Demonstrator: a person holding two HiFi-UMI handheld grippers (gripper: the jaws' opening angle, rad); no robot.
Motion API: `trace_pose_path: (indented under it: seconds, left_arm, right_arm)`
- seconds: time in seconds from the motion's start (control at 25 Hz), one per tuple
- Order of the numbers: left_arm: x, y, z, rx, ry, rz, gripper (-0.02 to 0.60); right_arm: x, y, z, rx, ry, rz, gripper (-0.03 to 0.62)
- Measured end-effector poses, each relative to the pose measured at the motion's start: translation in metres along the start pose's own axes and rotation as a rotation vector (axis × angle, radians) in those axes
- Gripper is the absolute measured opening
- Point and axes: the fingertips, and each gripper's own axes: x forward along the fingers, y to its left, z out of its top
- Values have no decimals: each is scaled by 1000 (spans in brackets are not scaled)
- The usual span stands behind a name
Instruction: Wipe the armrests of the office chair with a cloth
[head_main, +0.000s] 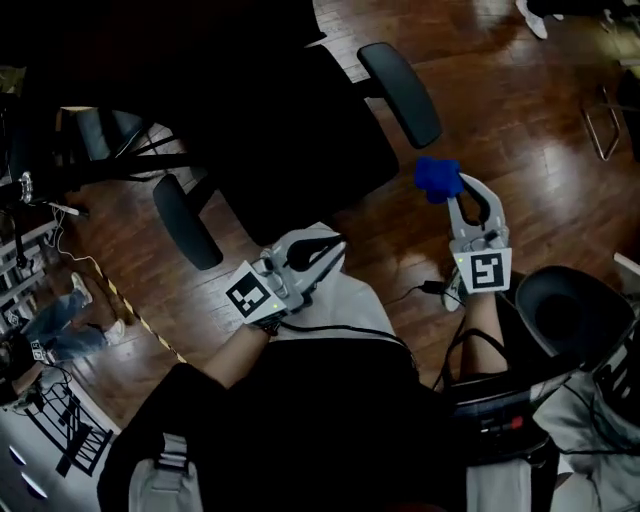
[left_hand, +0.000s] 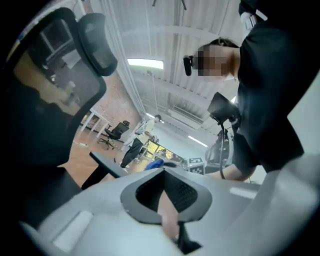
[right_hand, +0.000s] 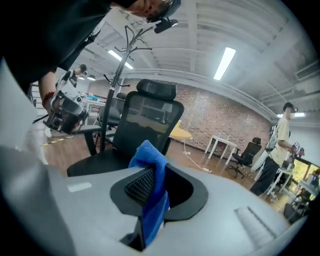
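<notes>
A wooden floor (head_main: 520, 110) fills the downward head view. A black office chair (head_main: 290, 140) stands on it directly ahead of the person, close enough that both armrests are within reach. One armrest (head_main: 400, 92) juts out at the chair's right side in this view, and the other armrest (head_main: 186, 222) lies lower at the left side. Neither is being touched. The person's right claw (head_main: 453, 192) is held out over bare floor near the right-side armrest but apart from it, a little nearer the person. Its jaws are pressed together on a blue cloth (head_main: 437, 178). The right gripper view shows a bunched wad sticking out past the tips and a tail hanging back between the jaws. This leaves a soft pad out front, probably so that the cloth rather than the hard jaw meets the armrest. The left claw (head_main: 335, 247) sits low and close to the person's body, near the seat's near edge, between the two armrests. Its jaws are brought together at the tips with nothing gripped. It seems parked out of the way, or ready to steady the chair if it swivels. Judging from this, no wiping is under way: the cloth looks poised to approach the right-side armrest. The next move calls for lowering the cloth onto that armrest's top surface.
</notes>
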Motion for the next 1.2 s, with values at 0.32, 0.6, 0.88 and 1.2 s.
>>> trace_pose_path:
  seconds: [0.32,0.6,0.88,1.2]
  left_arm:
    - [66,101,113,145,-37,79,0]
    - [155,146,112,248,27,169,0]
    - [204,215,123,149,-117,314,0]
    - [156,277,29,78,95,571,0]
  right_arm:
    - [79,-75,-1,-64,1,54,43]
    - [151,-128,-79,-130,93,381,43]
    - [206,-87,-102,-230,23,735,43]
    - [264,-38,-146,-239,-65,921,41]
